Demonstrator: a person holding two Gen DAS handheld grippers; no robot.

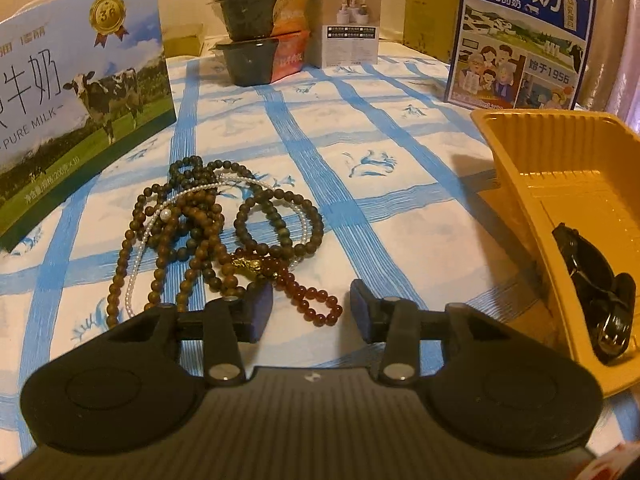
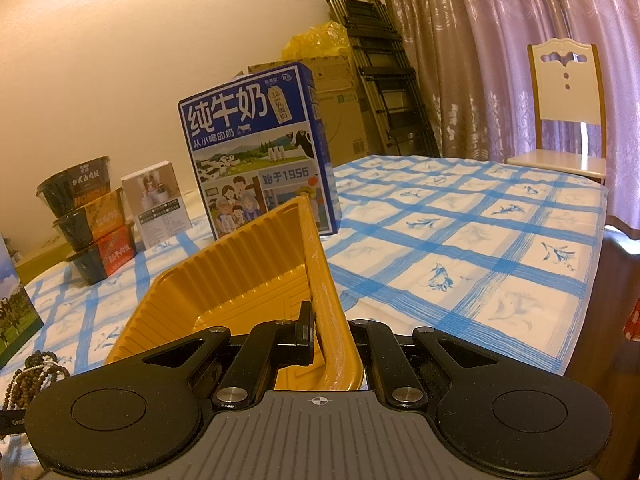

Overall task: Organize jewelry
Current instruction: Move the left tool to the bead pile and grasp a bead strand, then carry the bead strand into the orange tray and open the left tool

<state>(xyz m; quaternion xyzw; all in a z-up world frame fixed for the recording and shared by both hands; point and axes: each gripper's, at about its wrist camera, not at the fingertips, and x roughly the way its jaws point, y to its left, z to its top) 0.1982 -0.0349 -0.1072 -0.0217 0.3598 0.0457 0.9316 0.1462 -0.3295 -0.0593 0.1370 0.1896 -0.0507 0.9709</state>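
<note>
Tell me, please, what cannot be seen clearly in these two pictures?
- Left wrist view: the right gripper hides part of the yellow tray floor.
- Left wrist view: the bead strands are tangled, so their number is unclear.
- Right wrist view: the beads are cut off by the left edge.

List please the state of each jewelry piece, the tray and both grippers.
left gripper: open, red bead bracelet between its fingers, not pressed
right gripper: shut on yellow tray wall, tray tilted
brown bead strands: tangled on tablecloth
pearl strand: tangled among them
</note>
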